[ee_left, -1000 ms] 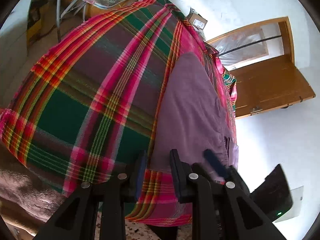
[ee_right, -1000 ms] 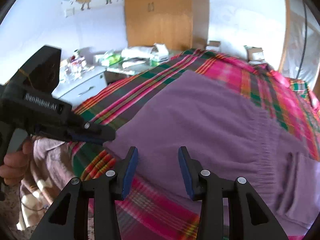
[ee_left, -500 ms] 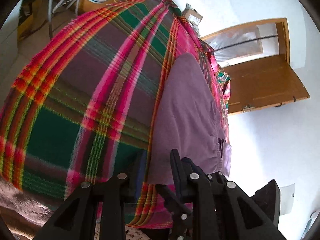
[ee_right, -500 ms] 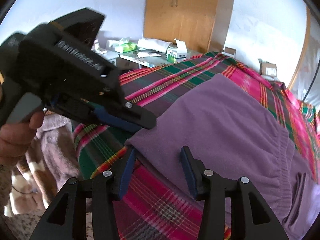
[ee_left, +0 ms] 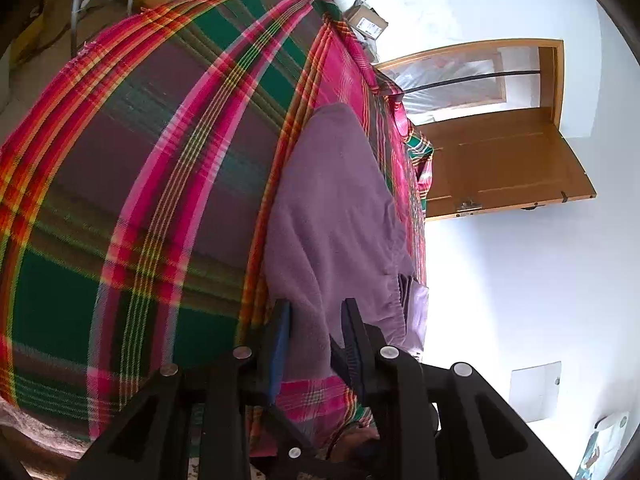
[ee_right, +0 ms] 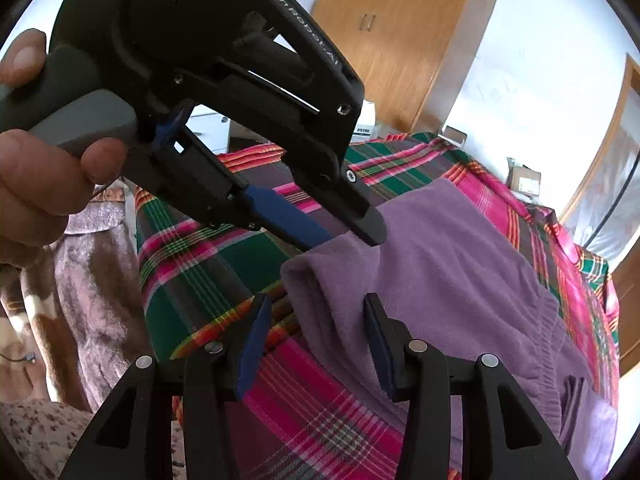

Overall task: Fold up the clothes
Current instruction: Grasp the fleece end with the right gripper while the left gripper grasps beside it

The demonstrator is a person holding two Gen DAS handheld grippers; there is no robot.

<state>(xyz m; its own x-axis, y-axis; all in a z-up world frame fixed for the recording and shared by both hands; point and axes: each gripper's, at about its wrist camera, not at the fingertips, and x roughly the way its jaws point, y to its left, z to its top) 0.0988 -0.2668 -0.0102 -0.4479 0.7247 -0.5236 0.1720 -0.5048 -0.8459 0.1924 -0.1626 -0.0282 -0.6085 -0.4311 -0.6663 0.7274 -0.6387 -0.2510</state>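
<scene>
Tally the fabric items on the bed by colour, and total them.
Purple garment: 1
Plaid bedspread in pink, green and brown: 1
Total: 2

My left hand-held gripper [ee_right: 352, 232] covers the purple garment's [ee_right: 460, 272] far corner, so I cannot tell whether its fingers close on the cloth. The garment's right end runs off the frame. The boxes [ee_left: 366, 24] beyond the bed [ee_left: 160, 160] are too small to read.
</scene>
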